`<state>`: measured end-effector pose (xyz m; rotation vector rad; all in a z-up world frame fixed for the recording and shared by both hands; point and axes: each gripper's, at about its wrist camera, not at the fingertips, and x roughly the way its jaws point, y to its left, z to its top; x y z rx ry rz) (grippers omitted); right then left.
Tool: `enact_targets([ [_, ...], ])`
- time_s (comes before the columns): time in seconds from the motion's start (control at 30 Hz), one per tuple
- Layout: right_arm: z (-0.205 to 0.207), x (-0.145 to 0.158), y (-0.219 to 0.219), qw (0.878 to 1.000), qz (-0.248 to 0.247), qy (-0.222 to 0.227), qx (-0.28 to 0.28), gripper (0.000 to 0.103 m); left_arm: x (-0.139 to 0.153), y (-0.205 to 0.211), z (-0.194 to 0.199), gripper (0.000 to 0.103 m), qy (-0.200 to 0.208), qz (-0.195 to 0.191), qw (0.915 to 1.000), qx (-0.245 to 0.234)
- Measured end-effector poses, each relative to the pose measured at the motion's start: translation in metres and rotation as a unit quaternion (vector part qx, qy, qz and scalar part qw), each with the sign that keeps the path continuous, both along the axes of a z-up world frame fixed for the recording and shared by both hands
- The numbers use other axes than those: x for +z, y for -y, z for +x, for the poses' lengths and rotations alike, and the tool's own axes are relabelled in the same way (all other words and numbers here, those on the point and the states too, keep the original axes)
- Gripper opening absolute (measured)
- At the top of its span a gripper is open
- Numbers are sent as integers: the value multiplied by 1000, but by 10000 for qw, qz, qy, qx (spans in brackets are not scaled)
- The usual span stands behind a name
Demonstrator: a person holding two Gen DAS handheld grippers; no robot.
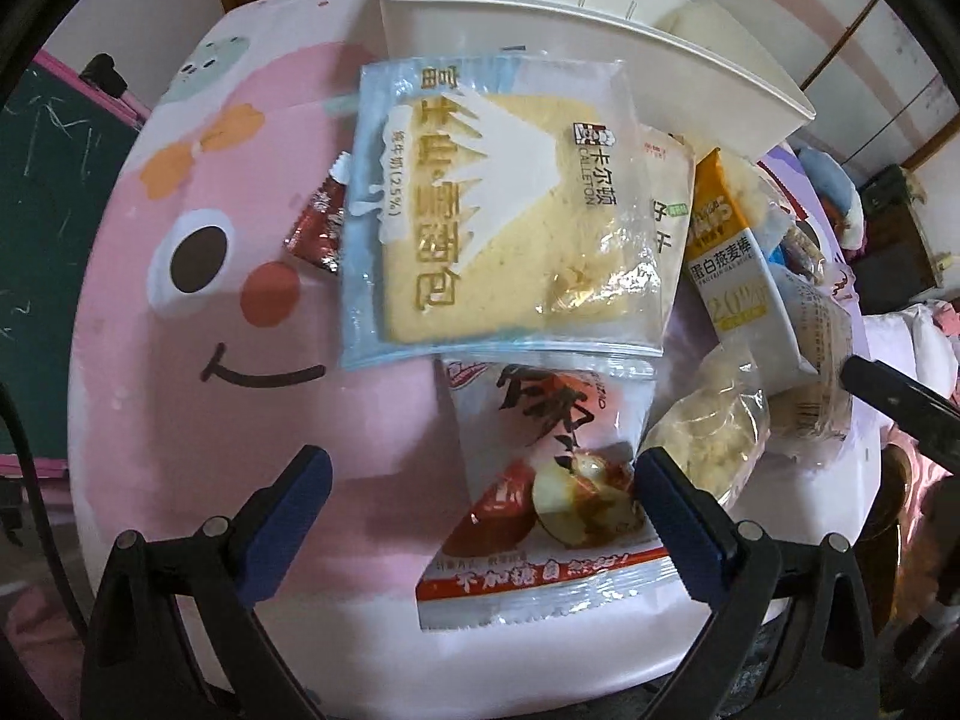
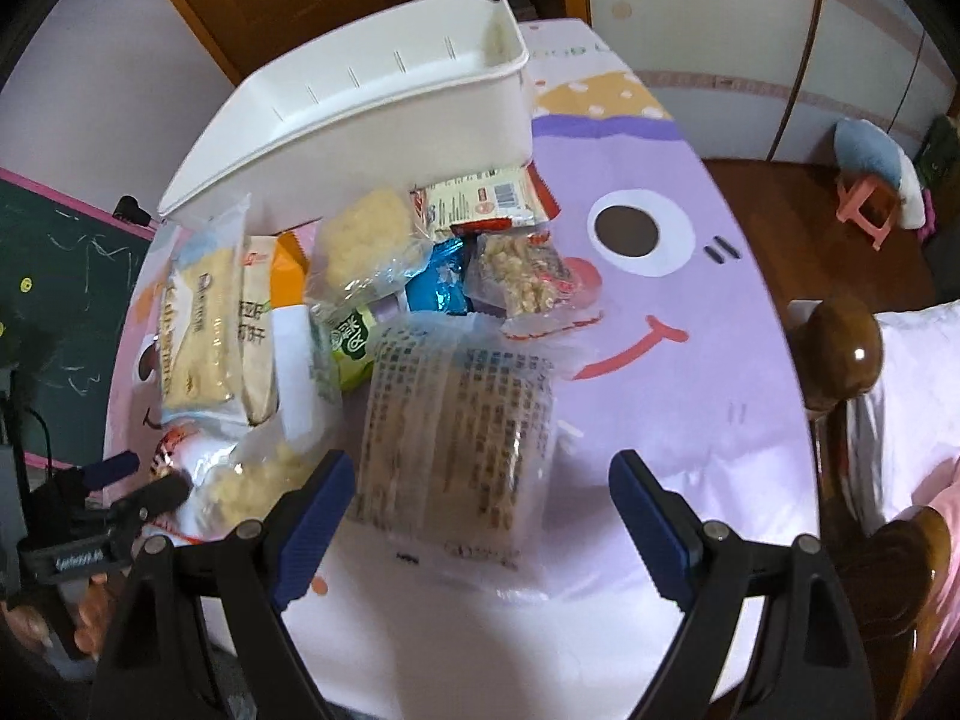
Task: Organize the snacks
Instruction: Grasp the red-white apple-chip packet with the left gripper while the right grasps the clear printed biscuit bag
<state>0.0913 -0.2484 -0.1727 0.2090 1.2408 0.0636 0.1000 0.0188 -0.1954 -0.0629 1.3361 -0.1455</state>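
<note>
A heap of snack packets lies on a cartoon-print table in front of a white plastic bin (image 1: pixel 540 18) (image 2: pixel 372 102). In the left wrist view a blue-edged bread packet (image 1: pixel 498 222) lies on top, and below it a red-and-white apple-picture packet (image 1: pixel 552 492) sits between my open left gripper (image 1: pixel 483 486) fingers. A yellow oat bar (image 1: pixel 729 252) and a crumbly clear-wrapped snack (image 1: pixel 708 438) lie to the right. In the right wrist view my right gripper (image 2: pixel 480 492) is open, straddling a clear packet with printed text (image 2: pixel 456 426). The left gripper (image 2: pixel 114 498) shows at the lower left.
The table top is pink (image 1: pixel 198 360) on the left and purple (image 2: pixel 678 324) on the right, with drawn faces. A green chalkboard (image 1: pixel 48 192) stands left. A wooden bedpost (image 2: pixel 840 354), white bedding and a pink stool (image 2: pixel 870 210) are right.
</note>
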Motion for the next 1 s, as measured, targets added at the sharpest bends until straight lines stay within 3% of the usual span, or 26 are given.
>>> enact_targets([
  [0.37, 21, -39, -31, 9977, -346, -517, 265, 86, -27, -1, 7, 101, -233, -136, 9996, 20],
  [0.63, 17, -40, -52, 9966, -599, -406, 401, 77, -44, -5, 8, 100, -441, -183, 9989, -1],
  [0.67, 16, -38, -54, 9966, -594, -393, 407, 75, -44, -3, 9, 97, -445, -166, 9989, -24],
  [0.73, 12, -37, -55, 9969, -558, -327, 449, 71, -42, 0, 9, 81, -369, -180, 9991, -97],
  [0.77, 8, -33, -57, 9969, -551, -322, 457, 69, -38, 4, 8, 58, -318, -217, 9991, -163],
  [1.0, -4, -13, -45, 9986, -16, -407, 342, 68, -19, 2, -1, 51, -7, -124, 9998, -151],
])
